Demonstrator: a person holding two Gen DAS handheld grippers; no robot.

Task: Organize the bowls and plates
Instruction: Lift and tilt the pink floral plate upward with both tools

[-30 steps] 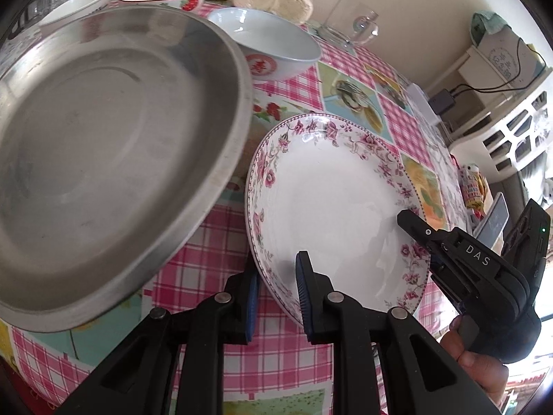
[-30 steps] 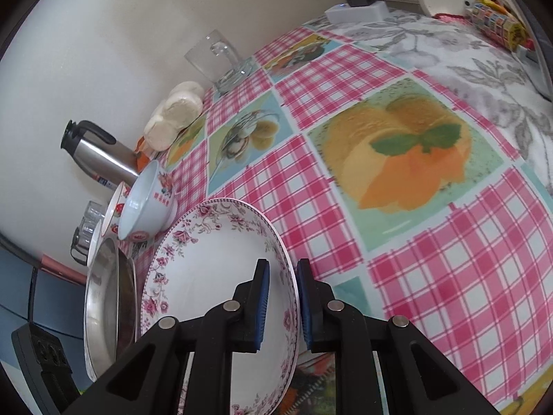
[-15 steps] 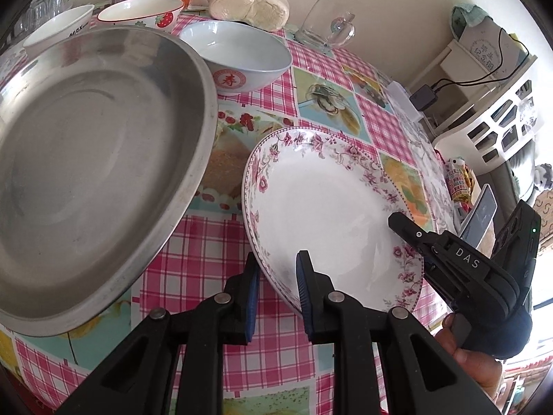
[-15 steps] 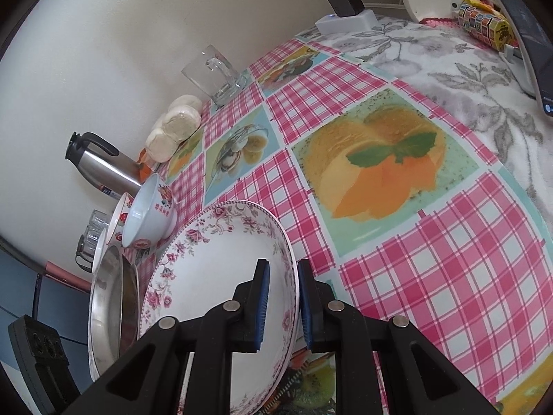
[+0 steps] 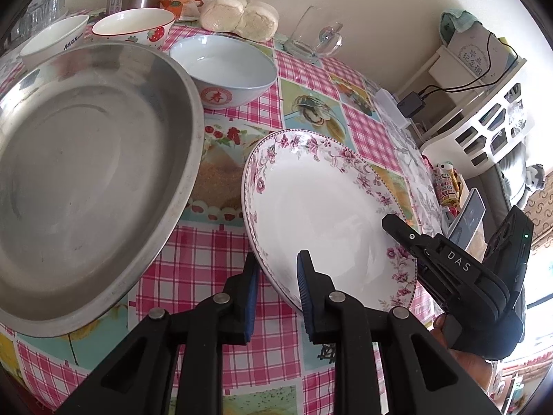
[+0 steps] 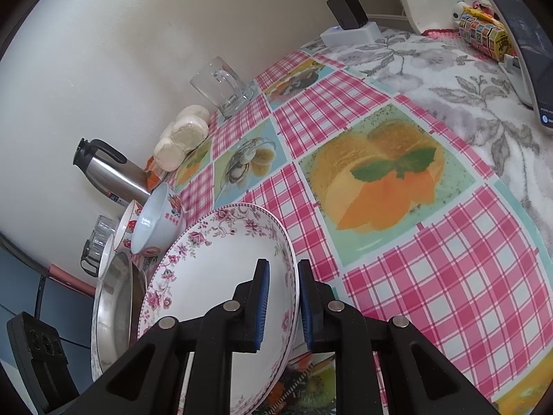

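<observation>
White porcelain plate with a pink floral rim (image 5: 321, 214), tilted above the pink checked tablecloth (image 5: 221, 266), right of the large round steel tray (image 5: 86, 180). Near rim caught between the blue pads of the left gripper (image 5: 276, 276), jaws narrowly parted around it. Right rim pinched likewise by the right gripper (image 6: 280, 306), nearly closed on the edge. Farther off, a pale blue bowl with a red emblem (image 5: 224, 69); beyond it, a strawberry-patterned bowl (image 5: 134, 27) and a clear glass mug (image 6: 221, 84)
</observation>
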